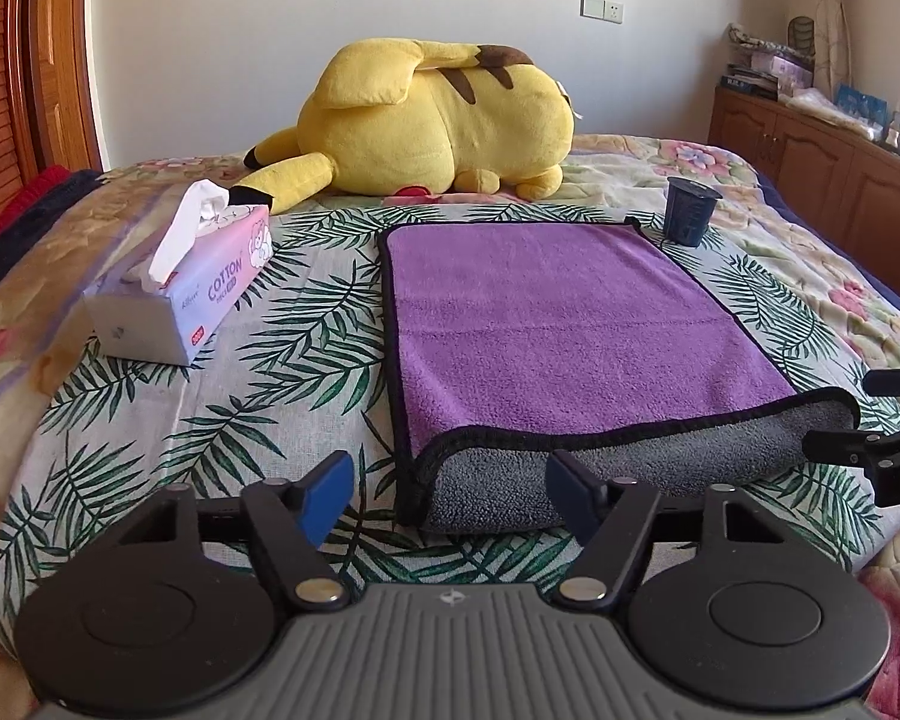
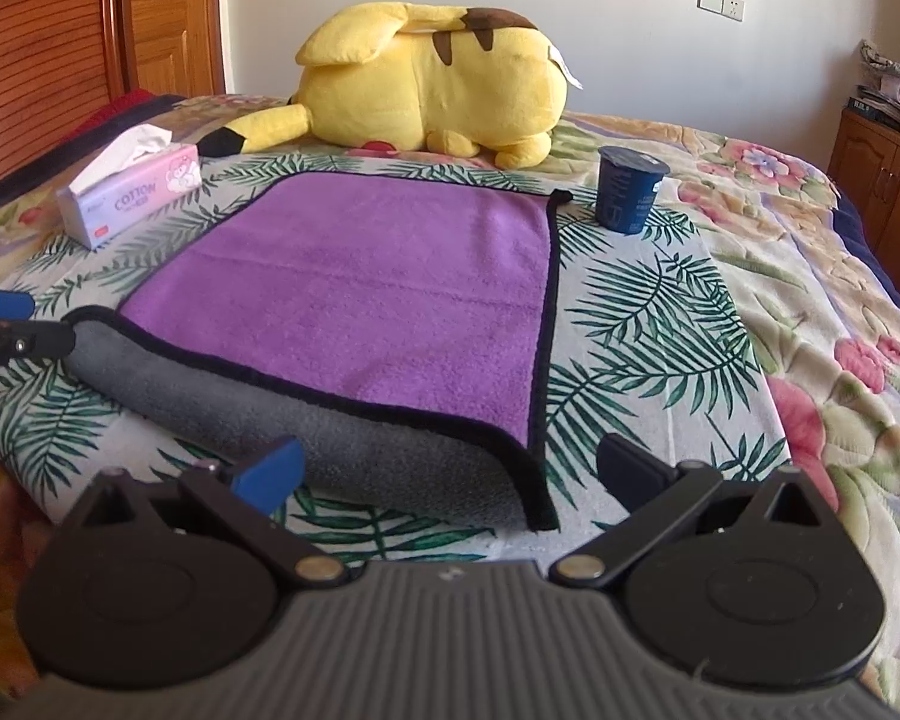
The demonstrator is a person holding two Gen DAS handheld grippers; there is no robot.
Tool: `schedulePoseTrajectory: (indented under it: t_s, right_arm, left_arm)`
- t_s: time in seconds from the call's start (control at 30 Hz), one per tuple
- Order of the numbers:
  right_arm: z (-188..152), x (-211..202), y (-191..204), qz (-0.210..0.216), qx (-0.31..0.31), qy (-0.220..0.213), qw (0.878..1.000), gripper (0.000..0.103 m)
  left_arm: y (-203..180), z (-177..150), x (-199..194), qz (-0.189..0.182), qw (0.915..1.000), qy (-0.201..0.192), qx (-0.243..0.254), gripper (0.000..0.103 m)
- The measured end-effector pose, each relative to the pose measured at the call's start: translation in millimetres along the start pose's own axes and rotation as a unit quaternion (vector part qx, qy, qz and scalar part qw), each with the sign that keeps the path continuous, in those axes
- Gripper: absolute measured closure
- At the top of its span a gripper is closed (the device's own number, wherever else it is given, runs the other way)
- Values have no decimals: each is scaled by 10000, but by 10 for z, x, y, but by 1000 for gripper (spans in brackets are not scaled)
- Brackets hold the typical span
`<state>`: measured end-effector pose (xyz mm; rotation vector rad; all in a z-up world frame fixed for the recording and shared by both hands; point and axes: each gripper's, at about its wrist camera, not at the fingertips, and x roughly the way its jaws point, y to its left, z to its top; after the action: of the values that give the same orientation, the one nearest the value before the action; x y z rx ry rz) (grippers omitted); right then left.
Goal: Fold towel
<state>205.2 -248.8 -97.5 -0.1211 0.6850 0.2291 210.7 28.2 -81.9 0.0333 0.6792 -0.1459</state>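
Both grippers, left & right, held w/ jaws spread, nothing pinched. Towel on bed: soft, light, limp; best gripped at near rolled-over corners.

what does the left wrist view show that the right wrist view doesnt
Only the left wrist view shows the right tongs from the side at the towel's near right corner, plus clutter on the wooden cabinet.

Only the right wrist view shows the left tongs at the near left corner.

Both show the purple towel with its grey near edge rolled up, the tissue box, the yellow plush and the dark cup. Both tongs are open.
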Motion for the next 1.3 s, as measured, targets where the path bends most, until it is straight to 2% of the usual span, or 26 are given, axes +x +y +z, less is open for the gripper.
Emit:
schedulePoseTrajectory:
  t_s: [0.07, 0.17, 0.4, 0.43, 0.47, 0.53, 0.6, 0.8, 1.0, 1.07, 1.3]
  right_arm:
    - [14, 16, -39, 104, 72, 76, 9999, 0]
    - [23, 15, -84, 311, 147, 80, 9994, 0]
    - [41, 76, -195, 414, 301, 212, 9985, 1]
    - [41, 84, -217, 437, 336, 230, 9982, 5]
    - [45, 98, -236, 463, 372, 273, 9979, 16]
    - [45, 128, -278, 509, 468, 365, 9969, 22]
    - [36, 147, -310, 545, 530, 414, 9962, 23]
    - [27, 175, -354, 660, 624, 536, 9944, 33]
    - [20, 198, -385, 766, 686, 628, 9927, 41]
    - [26, 195, -394, 793, 682, 623, 9926, 47]
    - [46, 181, -447, 861, 727, 606, 9918, 58]
  left_arm:
    - [20, 11, 39, -58, 10000, 18, -35, 64]
    - [39, 29, 76, -113, 9999, 9, -83, 68]
    - [88, 28, 129, -207, 9996, 48, -187, 79]
    - [93, 24, 134, -211, 9996, 55, -201, 79]
    - [94, 19, 136, -214, 9995, 55, -207, 81]
    - [99, 14, 141, -234, 9994, 66, -229, 84]
    - [100, 4, 146, -247, 9993, 77, -254, 86]
    - [97, -5, 150, -263, 9992, 84, -299, 88]
    - [94, -4, 132, -276, 9992, 30, -293, 99]
    - [92, -5, 132, -294, 9991, 39, -290, 103]
    - [66, -23, 144, -296, 9993, 82, -214, 103]
